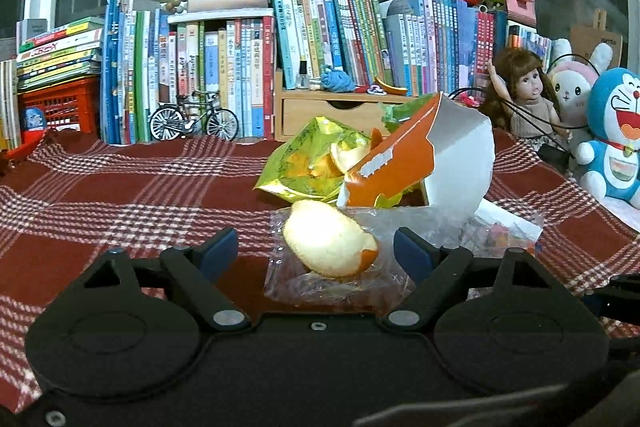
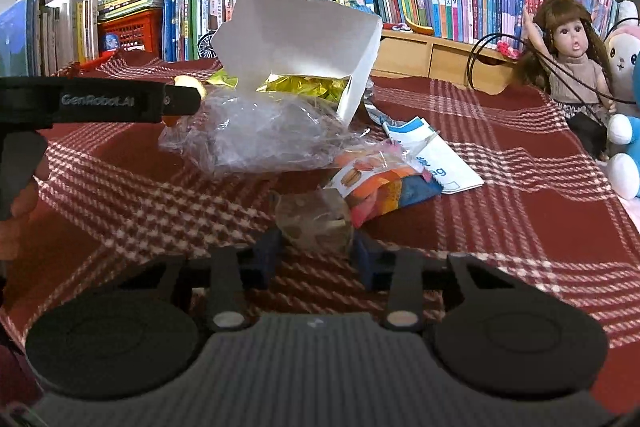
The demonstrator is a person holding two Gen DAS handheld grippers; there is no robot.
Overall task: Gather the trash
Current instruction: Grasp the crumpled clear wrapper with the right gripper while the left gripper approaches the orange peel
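Through the left wrist camera, my left gripper (image 1: pixel 316 251) stood wide, pads on either side of the orange peel (image 1: pixel 329 241) but clear of it, holding nothing. The peel lay on a clear plastic bag (image 1: pixel 340 287), with the torn box (image 1: pixel 436 163) at one o'clock. Closing there could have pinched the film and dragged the bag along.

Through the right wrist camera, my right gripper (image 2: pixel 316 251) was half closed around a brownish wrapper (image 2: pixel 314 223); I judged the pads touching. The snack packet (image 2: pixel 384 187) at one o'clock overlapped it and might have been pulled along or slipped off.
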